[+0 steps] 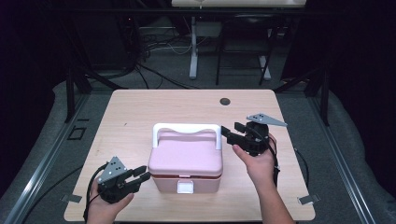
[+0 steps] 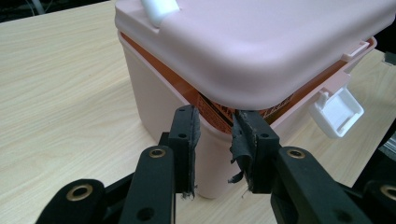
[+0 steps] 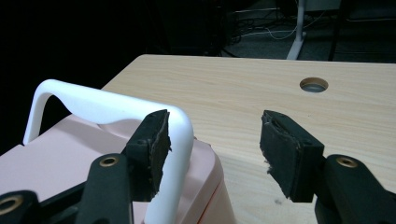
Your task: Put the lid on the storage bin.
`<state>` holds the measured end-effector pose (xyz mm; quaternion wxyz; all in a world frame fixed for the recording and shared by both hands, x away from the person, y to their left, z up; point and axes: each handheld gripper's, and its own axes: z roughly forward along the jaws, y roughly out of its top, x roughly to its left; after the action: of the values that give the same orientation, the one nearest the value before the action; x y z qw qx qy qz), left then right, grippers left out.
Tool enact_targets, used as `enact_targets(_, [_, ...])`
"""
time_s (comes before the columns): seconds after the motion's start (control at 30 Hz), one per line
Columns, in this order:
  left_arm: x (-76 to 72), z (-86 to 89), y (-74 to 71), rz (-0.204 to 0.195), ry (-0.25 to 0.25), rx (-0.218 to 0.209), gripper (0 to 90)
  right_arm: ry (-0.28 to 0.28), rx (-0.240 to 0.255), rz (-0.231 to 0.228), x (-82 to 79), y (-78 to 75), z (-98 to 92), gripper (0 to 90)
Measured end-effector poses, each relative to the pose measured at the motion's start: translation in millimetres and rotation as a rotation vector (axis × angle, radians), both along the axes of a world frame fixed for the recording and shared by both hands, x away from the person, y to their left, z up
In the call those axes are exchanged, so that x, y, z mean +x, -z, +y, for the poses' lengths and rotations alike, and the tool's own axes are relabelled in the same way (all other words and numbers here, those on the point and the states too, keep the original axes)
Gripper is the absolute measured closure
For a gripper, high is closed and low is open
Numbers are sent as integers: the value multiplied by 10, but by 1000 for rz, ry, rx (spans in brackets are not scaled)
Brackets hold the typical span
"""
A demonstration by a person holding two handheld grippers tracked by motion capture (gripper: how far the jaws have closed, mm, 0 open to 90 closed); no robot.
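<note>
A pink box (image 1: 185, 161) with a white carry handle (image 1: 187, 127) and a white front latch (image 1: 185, 187) stands mid-table. My left gripper (image 1: 142, 175) is at its front left corner. In the left gripper view the jaws (image 2: 217, 126) stand a little apart just under the lid's edge (image 2: 261, 46), with the box corner between the tips and neither pad pressing on it; an orange strip shows under the lid. My right gripper (image 1: 229, 132) is open wide at the handle's right end. The handle's upright (image 3: 180, 154) sits just inside one pad (image 3: 156, 144).
The wooden table (image 1: 135, 116) has a round cable hole (image 1: 225, 101) at the back right. The latch (image 2: 336, 112) hangs flipped outward. Beyond the table are a desk leg, cables and dark floor.
</note>
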<state>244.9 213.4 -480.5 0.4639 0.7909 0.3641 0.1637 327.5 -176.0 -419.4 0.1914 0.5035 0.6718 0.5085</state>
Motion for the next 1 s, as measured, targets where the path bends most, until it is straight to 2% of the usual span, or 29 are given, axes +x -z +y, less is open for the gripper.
enact_targets(0.4, [-10,13,34,15,-3,4,692,1,3,1,1,2,-3,417])
enact_targets(0.63, [-9,54,68,34,-26,13,693,1,4,-1,-2,-1,-12,417])
enact_targets(0.73, [8,110,82,40,-44,-14,690,2,5,0,-2,-1,-13,417])
enact_targets(1.0, [33,159,89,33,-68,-27,666,2,7,-4,-10,-10,-17,417])
